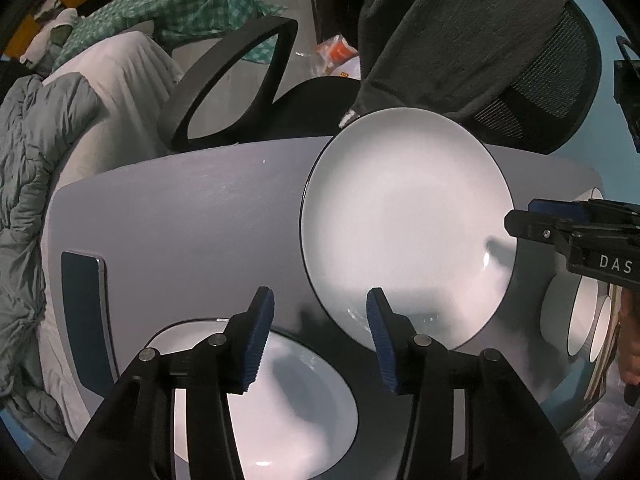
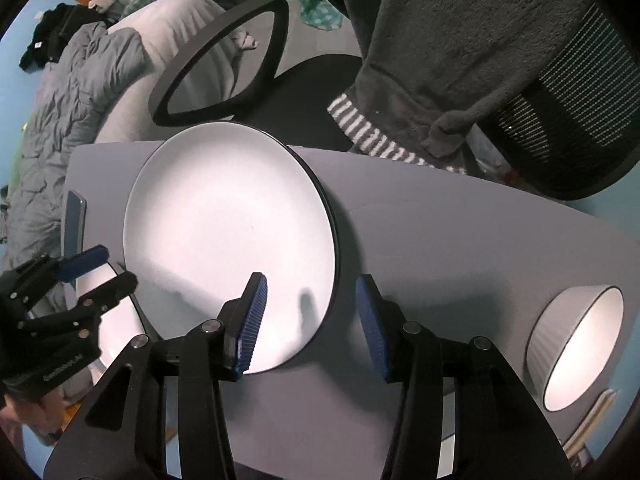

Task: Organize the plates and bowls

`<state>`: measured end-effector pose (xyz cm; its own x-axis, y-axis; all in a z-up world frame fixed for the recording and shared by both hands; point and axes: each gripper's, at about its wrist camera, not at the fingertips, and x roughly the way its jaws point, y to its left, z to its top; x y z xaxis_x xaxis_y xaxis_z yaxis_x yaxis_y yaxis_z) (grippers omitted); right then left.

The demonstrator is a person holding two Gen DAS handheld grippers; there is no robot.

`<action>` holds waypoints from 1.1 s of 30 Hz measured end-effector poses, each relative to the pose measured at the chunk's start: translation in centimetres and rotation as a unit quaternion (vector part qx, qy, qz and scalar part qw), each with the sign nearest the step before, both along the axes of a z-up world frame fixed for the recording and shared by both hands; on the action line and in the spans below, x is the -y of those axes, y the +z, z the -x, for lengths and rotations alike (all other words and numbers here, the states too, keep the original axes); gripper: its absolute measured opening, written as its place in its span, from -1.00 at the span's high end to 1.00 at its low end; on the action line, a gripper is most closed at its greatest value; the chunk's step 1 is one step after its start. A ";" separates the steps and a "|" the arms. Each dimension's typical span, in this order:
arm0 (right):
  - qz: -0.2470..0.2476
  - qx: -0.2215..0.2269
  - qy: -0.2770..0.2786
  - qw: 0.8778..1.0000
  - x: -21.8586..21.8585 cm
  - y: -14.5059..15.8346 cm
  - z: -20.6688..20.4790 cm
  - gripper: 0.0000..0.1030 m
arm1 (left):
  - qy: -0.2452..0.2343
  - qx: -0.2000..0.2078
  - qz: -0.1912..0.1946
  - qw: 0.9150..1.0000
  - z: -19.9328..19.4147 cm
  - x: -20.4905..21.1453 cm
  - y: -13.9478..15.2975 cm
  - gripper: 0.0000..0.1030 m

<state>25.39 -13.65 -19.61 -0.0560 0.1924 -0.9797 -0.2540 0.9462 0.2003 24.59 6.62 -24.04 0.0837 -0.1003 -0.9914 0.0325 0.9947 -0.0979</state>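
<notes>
Grey table (image 2: 440,240) under both grippers. Large white plate (image 2: 228,240) flat on it, on top of another plate; its near rim sits between the right gripper (image 2: 312,320) pads, untouched. Right gripper released, nothing held. Second white plate (image 1: 288,400) directly below the left gripper (image 1: 320,340), also released, empty. White ribbed bowl (image 2: 576,344) on its side, right of the right gripper.

Behind the grey table (image 2: 440,240) — a black office chair (image 2: 320,80), a rumpled quilt (image 1: 28,160), checked cloth (image 1: 192,4).
</notes>
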 end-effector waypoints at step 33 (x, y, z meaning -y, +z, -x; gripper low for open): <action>0.001 0.023 0.087 0.996 -6.5 2.5 10.1 -0.03 | 0.007 0.015 -0.024 1.000 8.1 -10.5 0.3 -0.13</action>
